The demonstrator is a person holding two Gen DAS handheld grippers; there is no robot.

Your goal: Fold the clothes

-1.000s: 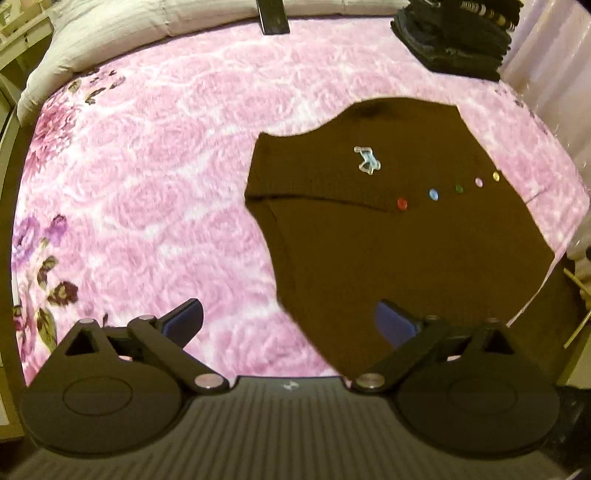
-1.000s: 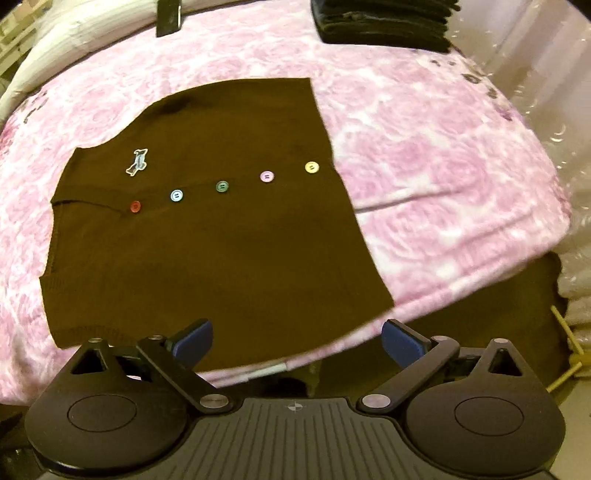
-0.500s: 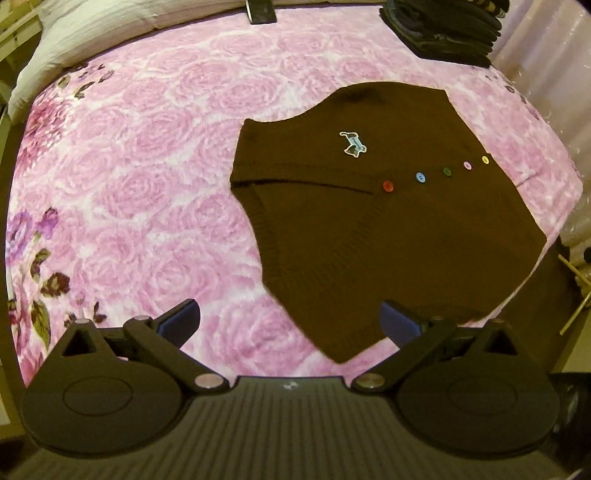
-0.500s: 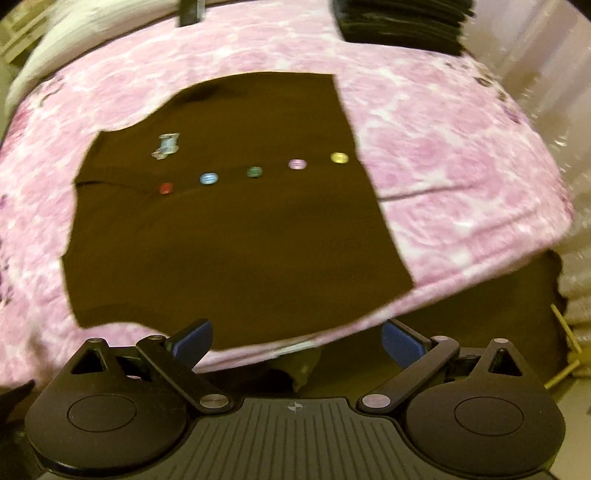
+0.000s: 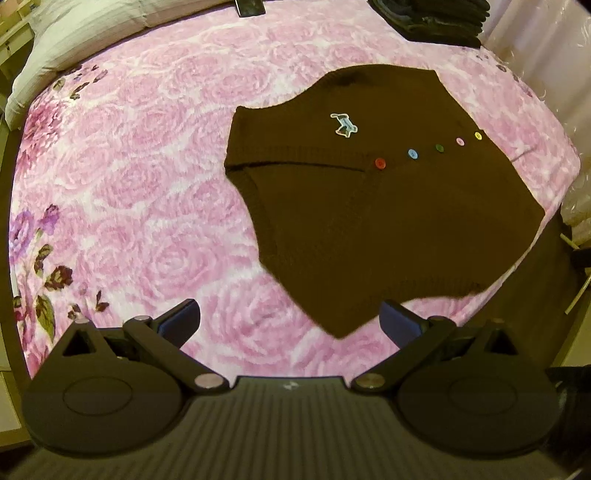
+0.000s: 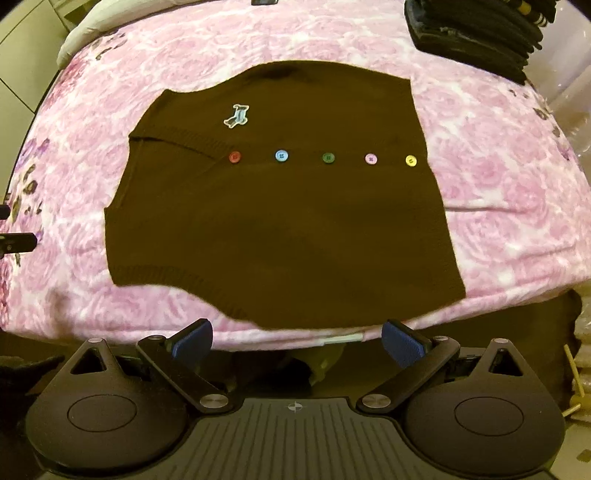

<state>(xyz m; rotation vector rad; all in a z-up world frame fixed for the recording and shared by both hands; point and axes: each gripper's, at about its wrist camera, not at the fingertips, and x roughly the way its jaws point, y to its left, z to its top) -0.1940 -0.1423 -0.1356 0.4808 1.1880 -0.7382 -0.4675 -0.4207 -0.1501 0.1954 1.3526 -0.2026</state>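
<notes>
Brown knit vest (image 6: 280,221) spread flat on bed's pink rose blanket (image 5: 140,177), near the front edge, toward the right side. Five coloured buttons (image 6: 328,158) in a row across the middle (red, blue, green, pink, yellow); small dog patch (image 6: 236,116) above the red one. Left claw (image 5: 290,321) spread wide, empty, just short of vest's lower left corner. Right claw (image 6: 297,338) also spread wide, holding nothing, at vest's near edge by the bed edge. Stack of dark folded clothes (image 6: 476,33) at far right corner.
</notes>
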